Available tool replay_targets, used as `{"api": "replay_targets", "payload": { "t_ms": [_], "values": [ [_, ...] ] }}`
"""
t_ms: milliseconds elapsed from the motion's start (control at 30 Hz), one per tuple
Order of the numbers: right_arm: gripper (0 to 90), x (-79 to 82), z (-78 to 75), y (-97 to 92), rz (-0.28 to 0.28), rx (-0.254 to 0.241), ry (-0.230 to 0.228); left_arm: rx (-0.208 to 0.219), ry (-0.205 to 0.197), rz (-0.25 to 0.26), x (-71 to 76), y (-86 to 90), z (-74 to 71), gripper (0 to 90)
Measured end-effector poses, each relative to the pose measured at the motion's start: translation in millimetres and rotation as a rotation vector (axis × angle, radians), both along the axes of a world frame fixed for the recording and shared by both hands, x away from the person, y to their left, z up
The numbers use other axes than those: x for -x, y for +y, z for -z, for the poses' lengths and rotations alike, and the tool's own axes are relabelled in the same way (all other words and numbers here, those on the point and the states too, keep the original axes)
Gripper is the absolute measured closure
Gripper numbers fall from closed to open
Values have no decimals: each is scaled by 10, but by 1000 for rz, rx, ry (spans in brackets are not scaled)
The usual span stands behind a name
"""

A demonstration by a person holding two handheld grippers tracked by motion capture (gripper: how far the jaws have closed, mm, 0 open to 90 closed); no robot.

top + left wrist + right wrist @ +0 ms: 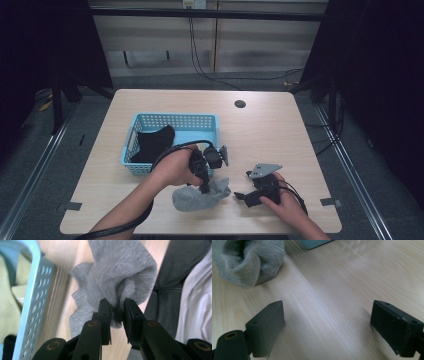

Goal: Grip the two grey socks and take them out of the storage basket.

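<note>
Grey sock (120, 272), one, near the table's (280, 135) front edge, clamped by our left gripper (117, 315); right gripper (327, 330) gapes; right side bare.

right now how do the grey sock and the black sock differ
The grey sock lies bunched on the bare table, in front of the blue basket; the black sock lies inside that basket. The left claw pinches a fold of the grey sock, while nothing grips the black one. The grey is light, the black dark. Both are soft knit socks, crumpled rather than flat.
</note>
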State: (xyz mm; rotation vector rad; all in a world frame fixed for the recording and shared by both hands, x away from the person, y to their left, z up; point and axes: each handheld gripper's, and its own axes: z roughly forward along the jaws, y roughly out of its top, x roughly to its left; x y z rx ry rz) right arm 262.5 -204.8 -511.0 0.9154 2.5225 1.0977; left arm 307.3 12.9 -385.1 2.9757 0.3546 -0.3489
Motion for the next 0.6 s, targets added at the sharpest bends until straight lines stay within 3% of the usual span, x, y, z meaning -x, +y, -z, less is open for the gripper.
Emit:
{"api": "replay_targets", "payload": {
  "t_ms": [600],
  "values": [
    [116,0,0,0,0,0,0,-31,-19,-55,-88,137,145,732]
  ]
}}
